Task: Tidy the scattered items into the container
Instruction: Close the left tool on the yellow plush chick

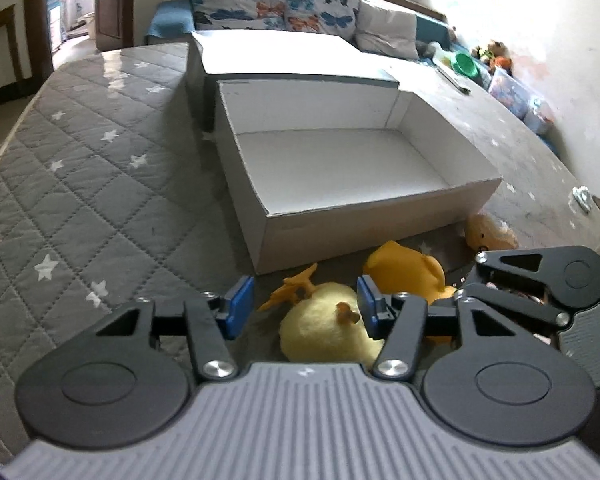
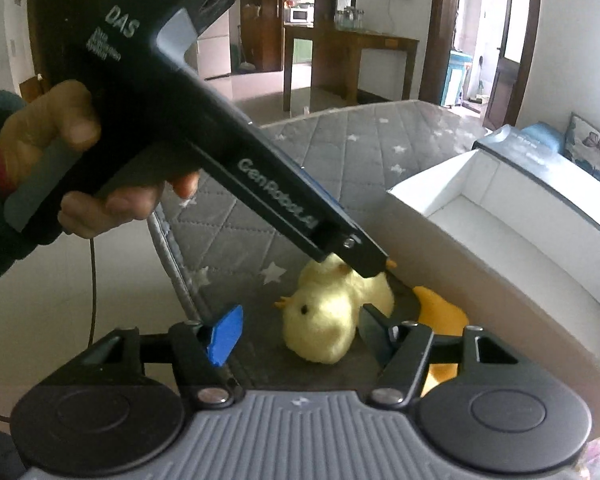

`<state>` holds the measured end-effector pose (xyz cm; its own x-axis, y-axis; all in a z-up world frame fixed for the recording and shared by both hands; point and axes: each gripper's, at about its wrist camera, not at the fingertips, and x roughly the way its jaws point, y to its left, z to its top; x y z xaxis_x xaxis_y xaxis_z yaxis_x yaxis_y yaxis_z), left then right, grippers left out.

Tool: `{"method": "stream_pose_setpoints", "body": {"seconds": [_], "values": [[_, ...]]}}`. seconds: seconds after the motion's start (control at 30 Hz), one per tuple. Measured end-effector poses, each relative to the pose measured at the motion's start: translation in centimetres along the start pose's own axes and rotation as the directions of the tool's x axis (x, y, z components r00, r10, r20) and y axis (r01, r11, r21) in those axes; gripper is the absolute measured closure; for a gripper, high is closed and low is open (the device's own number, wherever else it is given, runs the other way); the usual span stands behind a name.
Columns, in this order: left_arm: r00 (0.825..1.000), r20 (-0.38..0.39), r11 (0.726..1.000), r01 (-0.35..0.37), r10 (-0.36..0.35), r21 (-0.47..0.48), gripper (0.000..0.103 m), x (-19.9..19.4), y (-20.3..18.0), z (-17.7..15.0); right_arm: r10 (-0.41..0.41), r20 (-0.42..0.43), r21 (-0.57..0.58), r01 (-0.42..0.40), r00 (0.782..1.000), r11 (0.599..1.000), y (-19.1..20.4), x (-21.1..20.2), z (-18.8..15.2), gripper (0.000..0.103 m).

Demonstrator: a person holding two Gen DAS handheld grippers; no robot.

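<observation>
A pale yellow plush chick [image 1: 324, 334] lies on the grey quilted mattress [image 1: 100, 184], just in front of the white open box [image 1: 360, 236]. My left gripper [image 1: 304, 306] is open, its blue pads [image 1: 240, 304] standing either side of the chick's top. An orange plush [image 1: 404, 268] lies right of the chick, and a tan plush [image 1: 488, 234] sits further right. In the right wrist view my right gripper [image 2: 296, 334] is open, with the chick [image 2: 320, 320] just ahead between its fingers. A hand [image 2: 60, 152] holds the left gripper's body [image 2: 260, 188], which slants down onto the chick. The box [image 2: 412, 216] looks empty.
A grey-sided lid or second box [image 1: 280, 60] stands behind the white one. A sofa with butterfly cushions [image 1: 276, 4], a green bowl [image 1: 464, 64] and toy bins [image 1: 512, 92] lie beyond. A small metal object [image 1: 582, 198] rests at the mattress's right side. The mattress edge [image 2: 168, 248] runs left of the chick.
</observation>
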<state>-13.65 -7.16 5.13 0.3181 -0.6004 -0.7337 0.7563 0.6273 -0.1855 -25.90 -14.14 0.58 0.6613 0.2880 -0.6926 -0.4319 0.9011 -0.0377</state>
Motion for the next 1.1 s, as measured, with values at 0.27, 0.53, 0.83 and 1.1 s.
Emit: {"method": "stream_pose_setpoints", "body": {"seconds": [0.27, 0.53, 0.83, 1.1], "values": [[0.998, -0.029, 0.999, 0.046, -0.047, -0.023, 0.048, 1.6, 0.7, 0.1, -0.035, -0.008, 0.019, 0.035, 0.999, 0.999, -0.4, 1.1, -0.8, 0.047], [0.997, -0.018, 0.995, 0.072, -0.074, -0.073, 0.053, 1.7, 1.4, -0.5, -0.056, 0.001, 0.03, 0.056, 0.998, 0.998, -1.0, 1.3, -1.7, 0.055], [0.996, 0.013, 0.989, 0.09, -0.089, -0.12, 0.054, -0.7, 1.2, -0.9, -0.015, 0.045, 0.018, 0.014, 0.999, 1.0, -1.5, -1.2, -3.2, 0.056], [0.986, 0.133, 0.993, 0.107, -0.1, -0.051, 0.054, -4.5, -1.4, 1.9, -0.057, 0.171, -0.058, 0.068, 0.984, 0.996, -1.8, -6.9, -3.4, 0.056]]}}
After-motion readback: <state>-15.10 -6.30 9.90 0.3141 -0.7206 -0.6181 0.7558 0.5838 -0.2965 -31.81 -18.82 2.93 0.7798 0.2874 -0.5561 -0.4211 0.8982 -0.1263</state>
